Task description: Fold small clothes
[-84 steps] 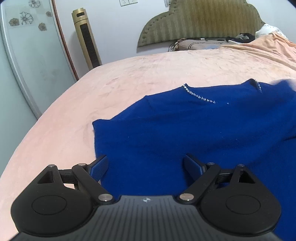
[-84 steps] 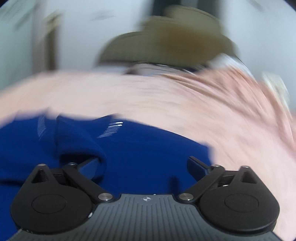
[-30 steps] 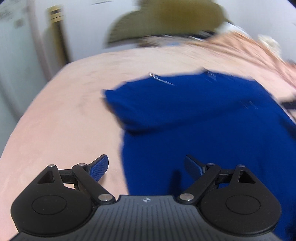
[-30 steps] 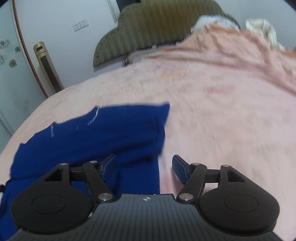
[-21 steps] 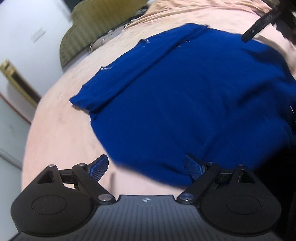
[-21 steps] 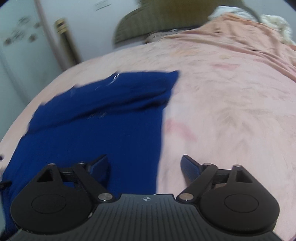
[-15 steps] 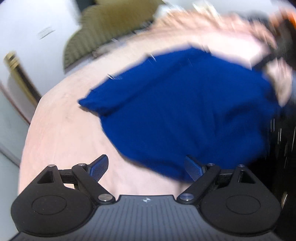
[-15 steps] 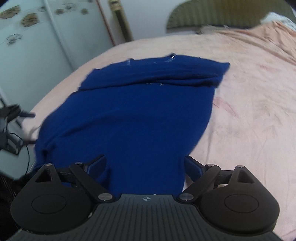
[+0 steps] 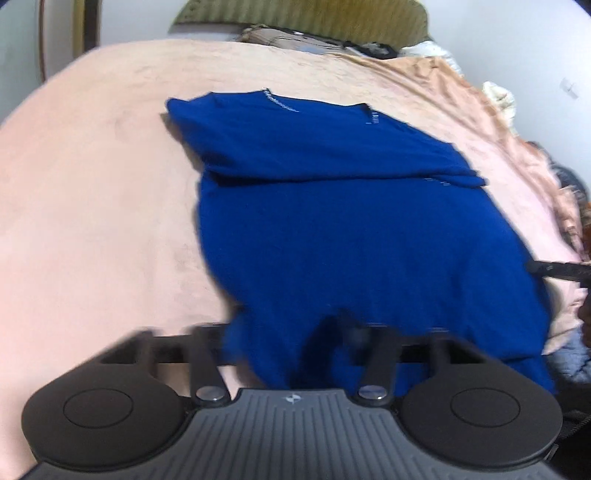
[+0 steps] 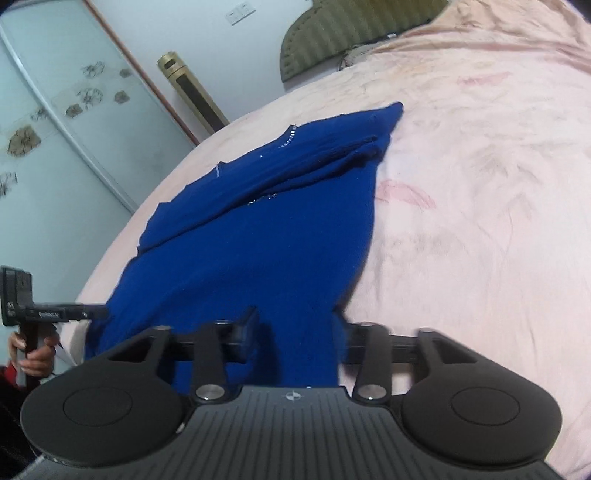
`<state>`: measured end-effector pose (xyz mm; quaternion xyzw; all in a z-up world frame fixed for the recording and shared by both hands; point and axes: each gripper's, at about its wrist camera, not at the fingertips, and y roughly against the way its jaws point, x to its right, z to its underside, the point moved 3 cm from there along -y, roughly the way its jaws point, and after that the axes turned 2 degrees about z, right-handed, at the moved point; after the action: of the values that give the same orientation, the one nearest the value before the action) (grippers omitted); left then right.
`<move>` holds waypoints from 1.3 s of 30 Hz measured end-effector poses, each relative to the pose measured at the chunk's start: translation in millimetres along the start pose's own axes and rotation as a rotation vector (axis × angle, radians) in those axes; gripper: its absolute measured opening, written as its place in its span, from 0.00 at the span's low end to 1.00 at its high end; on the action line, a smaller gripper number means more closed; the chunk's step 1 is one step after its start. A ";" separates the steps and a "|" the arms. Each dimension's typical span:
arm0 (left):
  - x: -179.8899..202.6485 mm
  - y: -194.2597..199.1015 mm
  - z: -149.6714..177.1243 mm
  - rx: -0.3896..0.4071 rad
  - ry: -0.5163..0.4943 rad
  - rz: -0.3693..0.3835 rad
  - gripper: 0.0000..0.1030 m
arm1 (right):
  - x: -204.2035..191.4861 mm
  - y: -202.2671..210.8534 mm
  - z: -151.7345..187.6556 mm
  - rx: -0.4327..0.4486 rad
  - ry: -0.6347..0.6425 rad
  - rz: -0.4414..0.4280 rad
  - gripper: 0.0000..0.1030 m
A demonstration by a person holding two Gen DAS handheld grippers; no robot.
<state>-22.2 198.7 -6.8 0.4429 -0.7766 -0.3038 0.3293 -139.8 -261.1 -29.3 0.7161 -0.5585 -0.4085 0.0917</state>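
A dark blue top (image 9: 351, 221) with small sparkly studs lies flat on the pink bed, sleeves folded in across its far end. Its near hem hangs toward me. My left gripper (image 9: 295, 343) sits at the hem's left corner, jaws closing around the cloth, blurred. My right gripper (image 10: 295, 336) sits at the hem's right corner of the same top (image 10: 266, 236), jaws narrowed with the cloth between them. The left gripper also shows in the right wrist view (image 10: 92, 312), and the right gripper's tip in the left wrist view (image 9: 554, 267).
The pink bedspread (image 9: 92, 203) spreads wide to the left, and it also shows to the right in the right wrist view (image 10: 480, 221). An olive headboard (image 10: 351, 29), a gold tower fan (image 10: 192, 92) and a glass wardrobe door (image 10: 55, 129) stand at the back. Crumpled bedding (image 9: 498, 96) lies far right.
Both grippers have pulled back from the top's far end to its near hem. Their wide-open jaws have narrowed around the hem corners.
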 end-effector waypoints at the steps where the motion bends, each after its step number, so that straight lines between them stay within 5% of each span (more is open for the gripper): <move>1: -3.0 -0.3 -2.3 -0.006 0.027 0.013 0.09 | 2.1 -0.5 -0.7 0.008 -0.014 0.010 0.12; 3: -7.7 4.1 -1.7 0.020 0.078 0.073 0.05 | 5.6 -2.9 -4.8 0.030 -0.042 0.020 0.09; 9: 13.8 27.8 -37.1 0.216 -0.004 0.092 0.05 | -8.6 8.3 -37.3 0.143 -0.045 -0.042 0.07; 16: 3.5 2.1 -104.6 0.361 0.013 -0.020 0.05 | -13.5 -15.5 -113.0 0.266 0.001 0.051 0.06; 19: -8.5 -35.5 -114.0 0.297 0.014 -0.121 0.06 | -3.9 -44.9 -133.4 0.256 0.025 0.154 0.11; 23: -30.3 -44.7 -96.5 0.186 0.155 -0.065 0.09 | 18.8 -75.9 -128.2 0.177 -0.010 0.316 0.27; 26: -36.2 -23.7 -76.1 0.195 0.226 -0.017 0.18 | 21.6 -63.1 -104.4 0.175 -0.024 0.290 0.43; 28: -27.9 -9.9 -66.3 0.197 0.229 0.008 0.38 | 24.4 -51.2 -86.3 0.156 -0.047 0.270 0.46; 30: -10.0 0.9 -63.2 0.212 0.200 0.013 0.72 | 27.3 -38.6 -67.2 0.134 -0.088 0.228 0.46; 33: 24.2 -3.0 -70.6 0.194 0.089 0.001 0.75 | 28.9 -25.2 -45.9 0.113 -0.155 0.154 0.48; 39: 66.5 -65.5 -89.6 -0.065 0.009 -0.113 0.75 | 10.3 -11.1 -15.8 0.094 -0.182 0.075 0.57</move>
<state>53.7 95.8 13.0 0.4765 -0.7386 -0.3450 0.3292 -120.5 -271.3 -30.5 0.6581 -0.6093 -0.4417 0.0220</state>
